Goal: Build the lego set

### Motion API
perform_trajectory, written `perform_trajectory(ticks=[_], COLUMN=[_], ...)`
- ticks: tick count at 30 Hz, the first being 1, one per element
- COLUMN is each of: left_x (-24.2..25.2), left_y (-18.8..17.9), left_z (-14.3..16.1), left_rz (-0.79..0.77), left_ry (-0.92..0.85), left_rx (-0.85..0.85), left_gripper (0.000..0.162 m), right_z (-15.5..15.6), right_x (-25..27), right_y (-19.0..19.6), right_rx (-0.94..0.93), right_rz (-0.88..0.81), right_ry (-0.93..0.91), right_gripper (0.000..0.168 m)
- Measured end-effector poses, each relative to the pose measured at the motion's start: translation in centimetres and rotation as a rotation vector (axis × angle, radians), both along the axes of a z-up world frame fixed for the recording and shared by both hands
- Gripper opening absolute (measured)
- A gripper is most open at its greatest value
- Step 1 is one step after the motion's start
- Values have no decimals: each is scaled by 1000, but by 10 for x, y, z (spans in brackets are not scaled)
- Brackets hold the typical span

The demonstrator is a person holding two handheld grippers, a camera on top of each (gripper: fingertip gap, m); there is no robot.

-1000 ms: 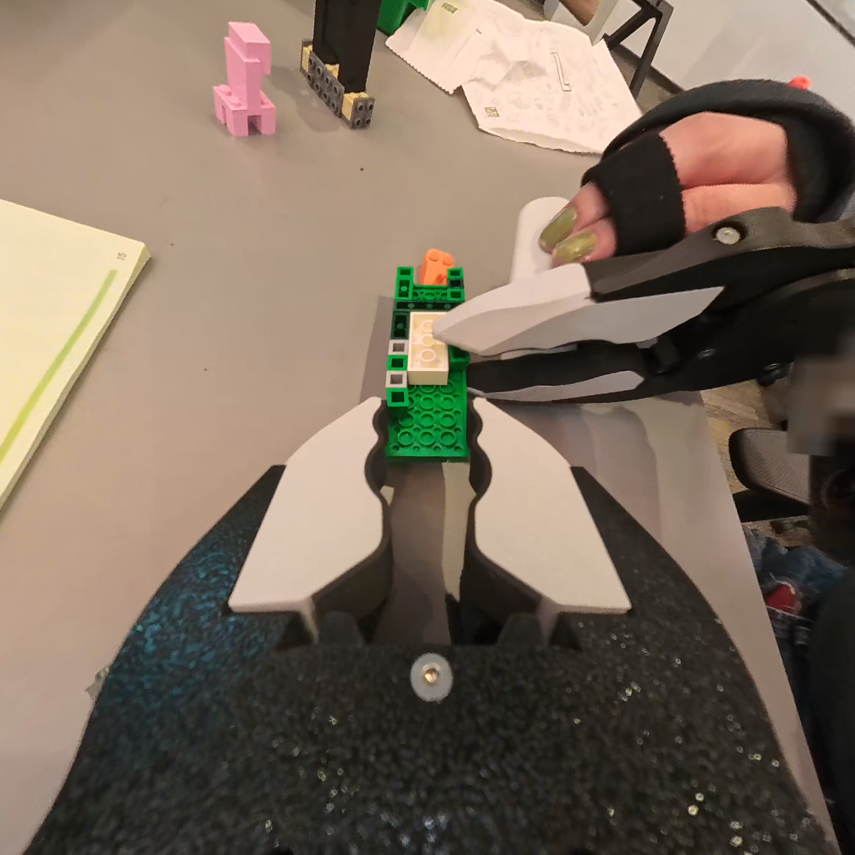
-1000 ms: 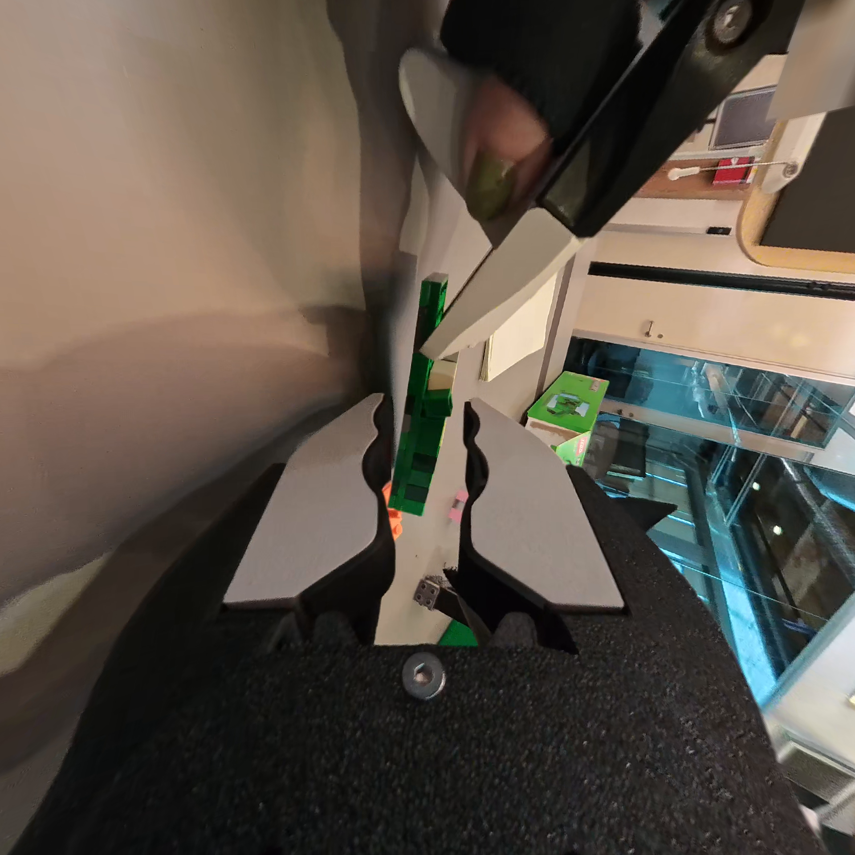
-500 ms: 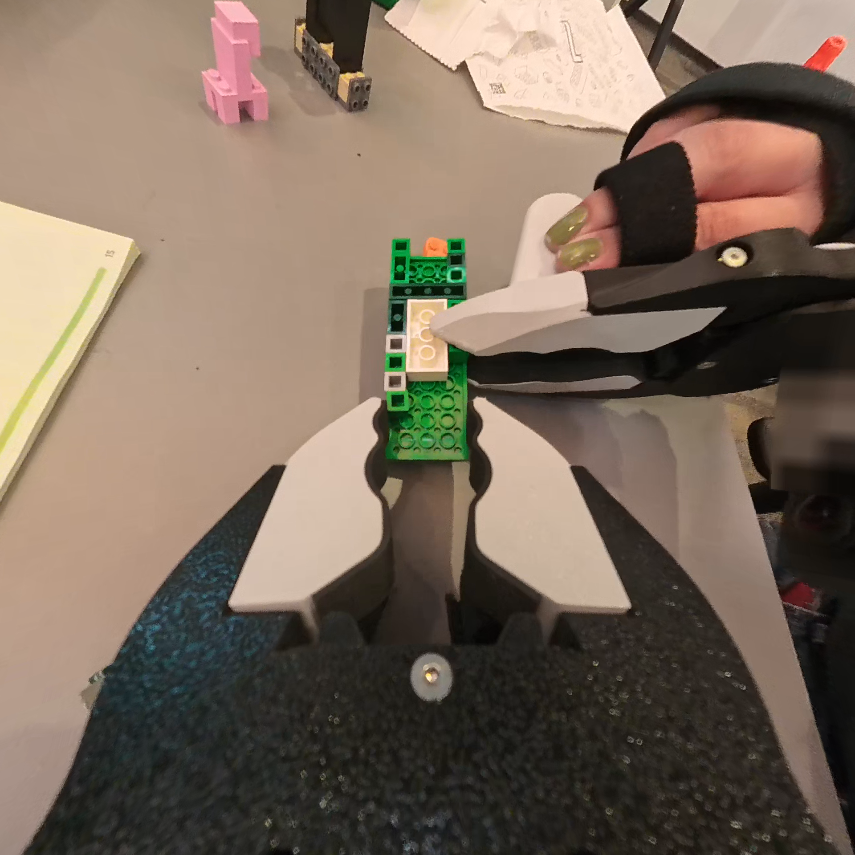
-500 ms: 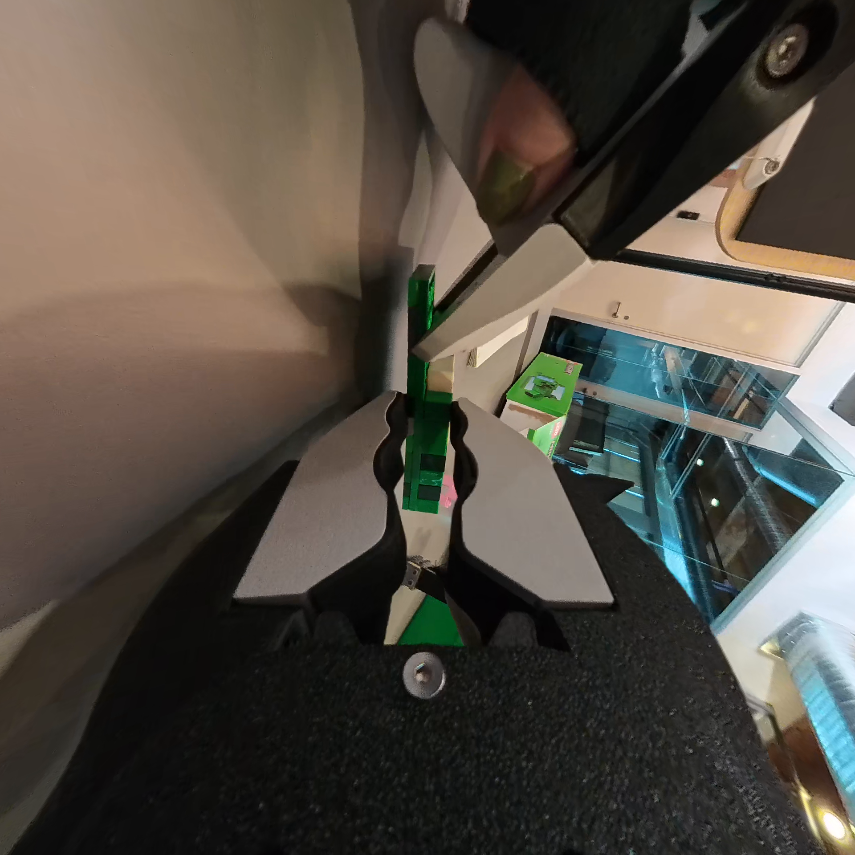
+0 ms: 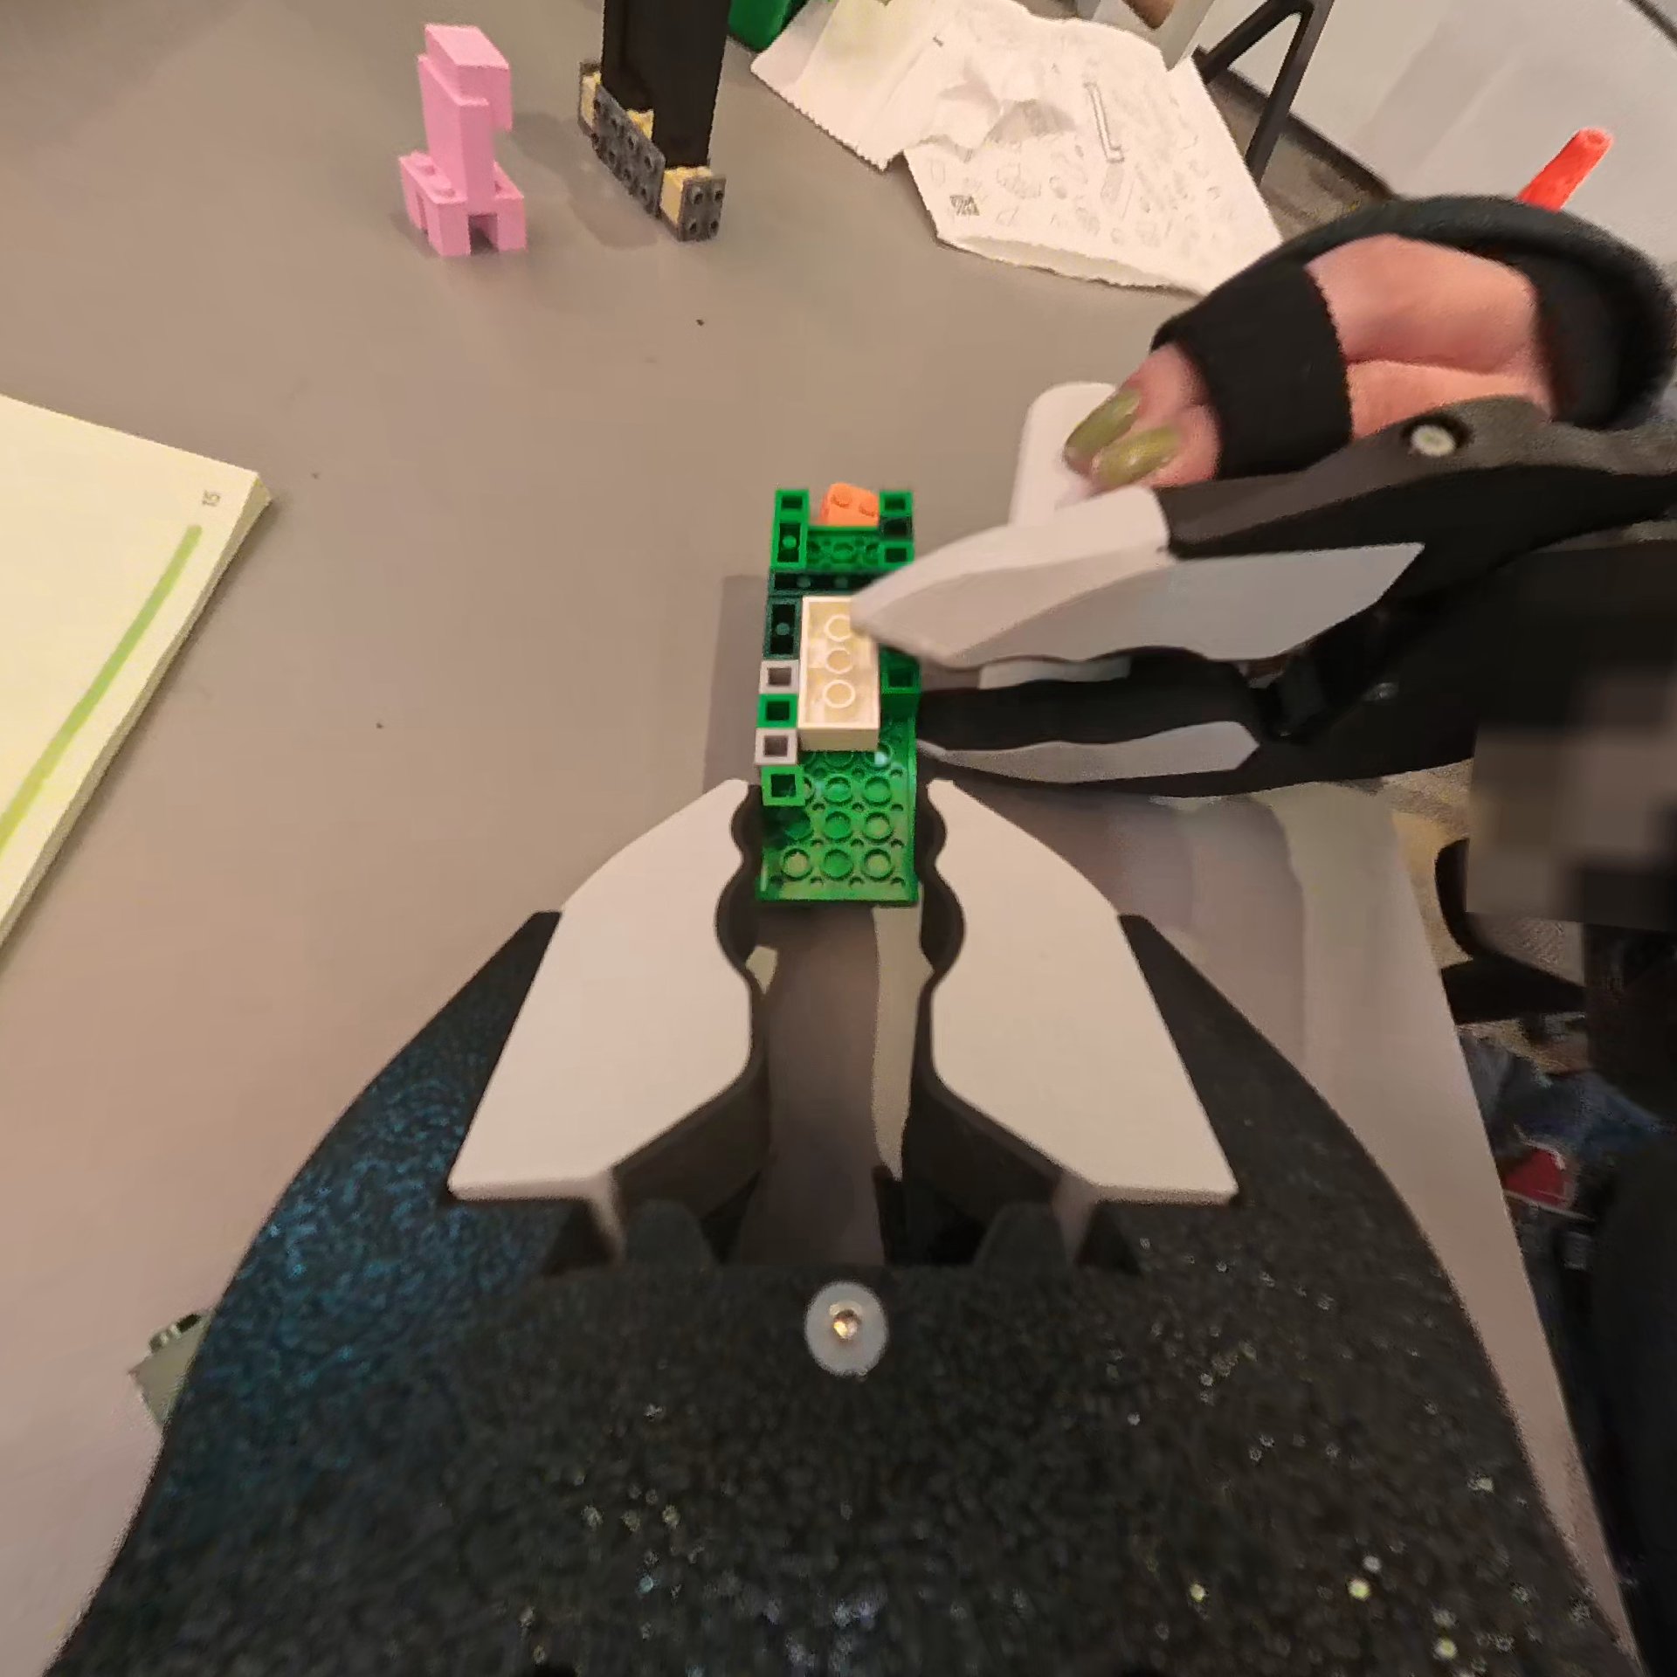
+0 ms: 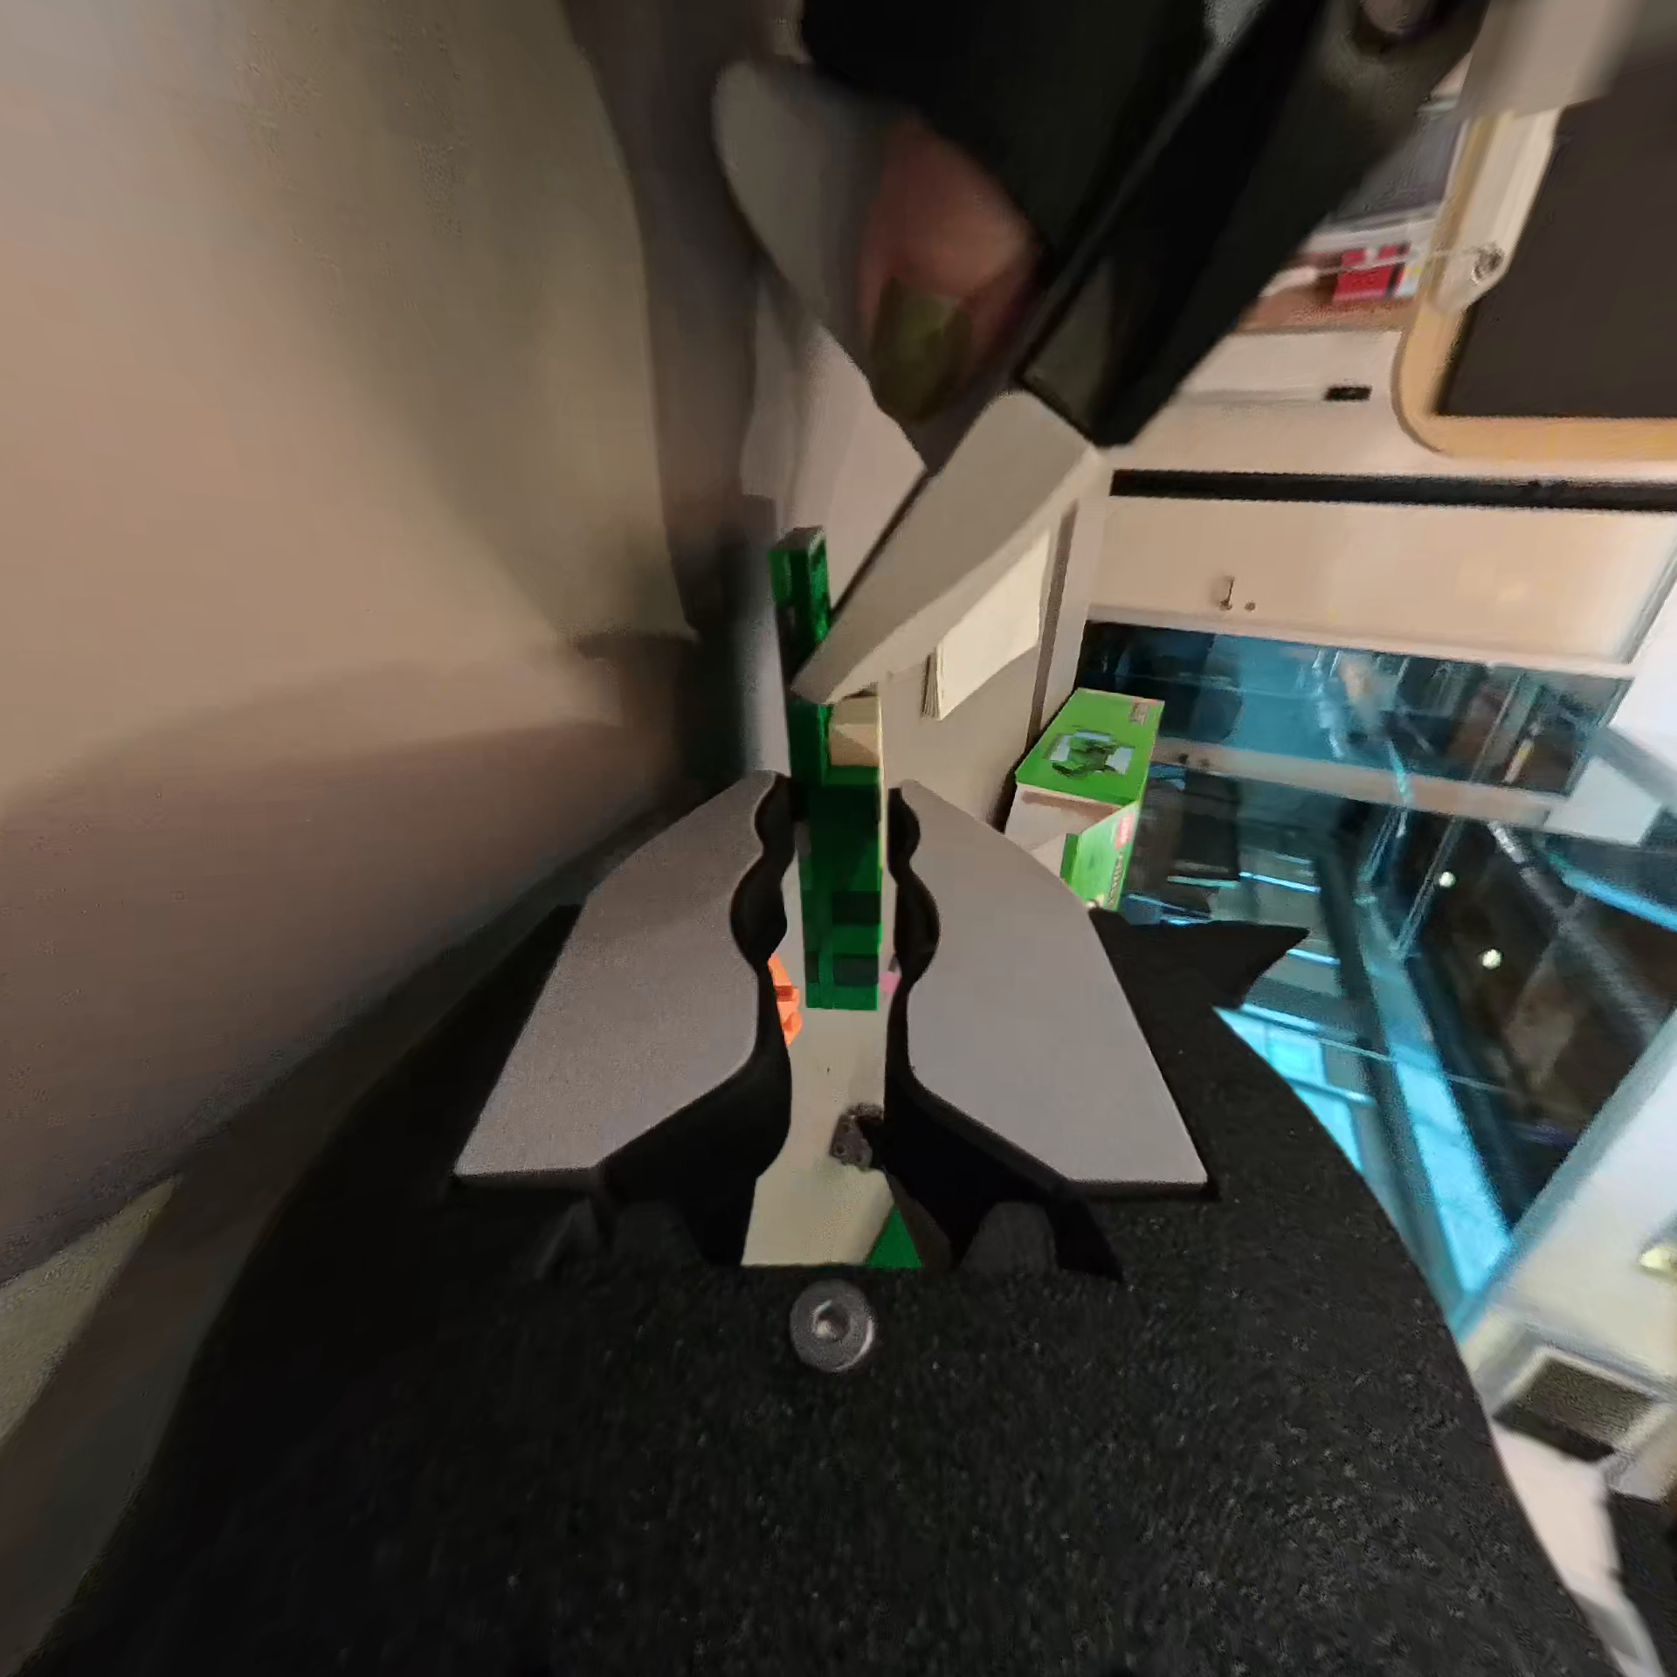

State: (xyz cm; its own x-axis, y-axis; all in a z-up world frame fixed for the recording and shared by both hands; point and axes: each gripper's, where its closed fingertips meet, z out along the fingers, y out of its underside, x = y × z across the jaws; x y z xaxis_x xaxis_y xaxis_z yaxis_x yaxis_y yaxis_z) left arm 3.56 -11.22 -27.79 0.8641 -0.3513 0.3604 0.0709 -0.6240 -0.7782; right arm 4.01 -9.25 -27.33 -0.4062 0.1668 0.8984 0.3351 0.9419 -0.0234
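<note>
A green lego build (image 5: 839, 817) with a white brick (image 5: 839, 676) on top and an orange piece (image 5: 848, 504) at its far end is held a little above the grey table. My left gripper (image 5: 839, 821) is shut on the build's near end, one finger on each side. My right gripper (image 5: 894, 671) comes in from the right, turned on its side. Its upper finger presses on the white brick and its lower finger sits under the build. In the right wrist view the build (image 6: 839, 889) and white brick (image 6: 858, 735) stand between my right gripper's (image 6: 839, 817) nearly closed fingers.
A pink lego figure (image 5: 463, 154) and a black and grey build (image 5: 653, 136) stand at the back. Paper sheets (image 5: 1044, 136) lie at the back right, a booklet (image 5: 91, 590) at the left. The table edge (image 5: 1361, 998) runs close on the right. A green box (image 6: 1089, 789) is beyond.
My right gripper's fingers have closed in on the build and white brick. My left gripper has kept its hold, and the build has barely moved.
</note>
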Motion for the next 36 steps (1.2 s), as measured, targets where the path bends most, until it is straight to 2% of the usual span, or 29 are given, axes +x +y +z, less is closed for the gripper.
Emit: perform_trajectory(ticks=[1,5,11,13,17,21,24,31,36], left_x=[-1,-1,-2,-2,-2,-4,-4,-4,-17], left_y=[0,0,0,0,-1,-1,-3,-7,-17], left_z=[1,3,6,7,11,19,15,14,21], left_rz=[3,5,8,10,12,16,13,6,40], left_ry=[-13,-38,-72,-84,-77,-46,10,39,43], left_rx=[1,5,15,18,53,124,119,115,138], left_gripper=[31,31,32,31,32,49,56,49,56], right_z=[2,1,-1,-3,2,10,14,13,16], right_x=[0,1,3,3,1,1,0,-2,1], right_y=[2,11,21,25,26,27,26,25,29], right_rx=[-23,-45,25,54,59,56,78,88,117], right_rz=[-13,-50,-60,-78,-88,-90,-83,-72,-76], right_ry=[9,-10,-35,-45,-24,-20,-11,1,31], right_gripper=[25,36,29,20,19,19,18,18,18])
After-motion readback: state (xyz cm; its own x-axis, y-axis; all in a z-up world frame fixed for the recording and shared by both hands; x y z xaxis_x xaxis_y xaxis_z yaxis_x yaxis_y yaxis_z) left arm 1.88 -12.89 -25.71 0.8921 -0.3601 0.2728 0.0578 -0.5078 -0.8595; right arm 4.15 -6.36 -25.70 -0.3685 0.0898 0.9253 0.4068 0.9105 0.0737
